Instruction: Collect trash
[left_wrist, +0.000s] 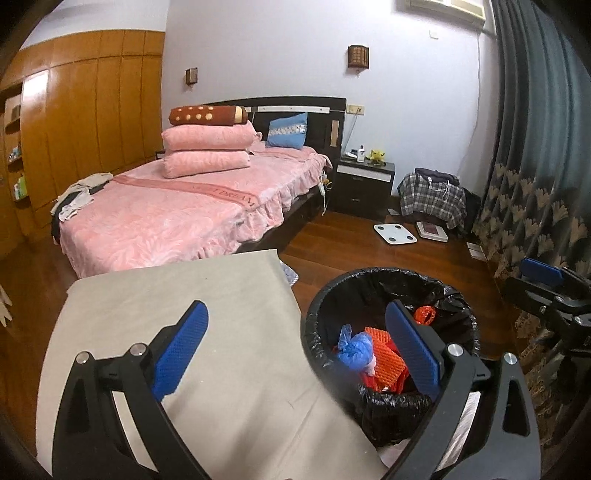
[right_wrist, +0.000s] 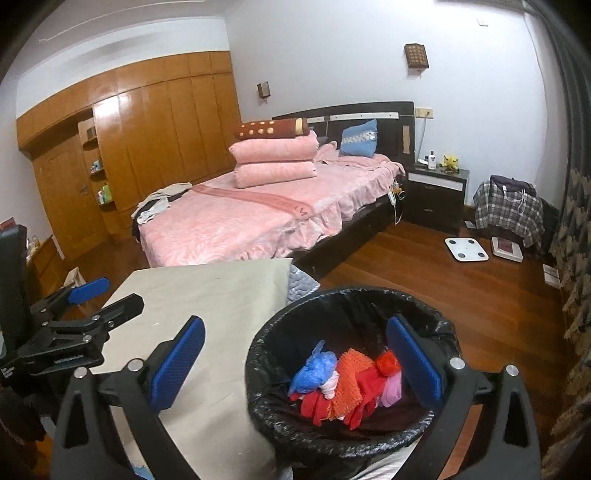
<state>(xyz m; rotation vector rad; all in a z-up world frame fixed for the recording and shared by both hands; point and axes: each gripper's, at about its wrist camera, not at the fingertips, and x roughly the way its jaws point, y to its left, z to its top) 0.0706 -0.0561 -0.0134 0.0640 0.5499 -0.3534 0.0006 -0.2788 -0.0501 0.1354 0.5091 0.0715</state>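
A black trash bin lined with a black bag stands beside a beige-covered table. It holds a blue plastic bag, orange foam netting and red scraps. The bin also shows in the right wrist view, with the blue bag and orange netting inside. My left gripper is open and empty, above the table edge and bin. My right gripper is open and empty above the bin. The left gripper shows at the left of the right wrist view, the right gripper at the right edge of the left wrist view.
A bed with pink covers stands behind the table. A dark nightstand, a chair draped in plaid cloth and two floor scales are at the back right. Patterned curtains hang on the right. Wooden wardrobes line the left wall.
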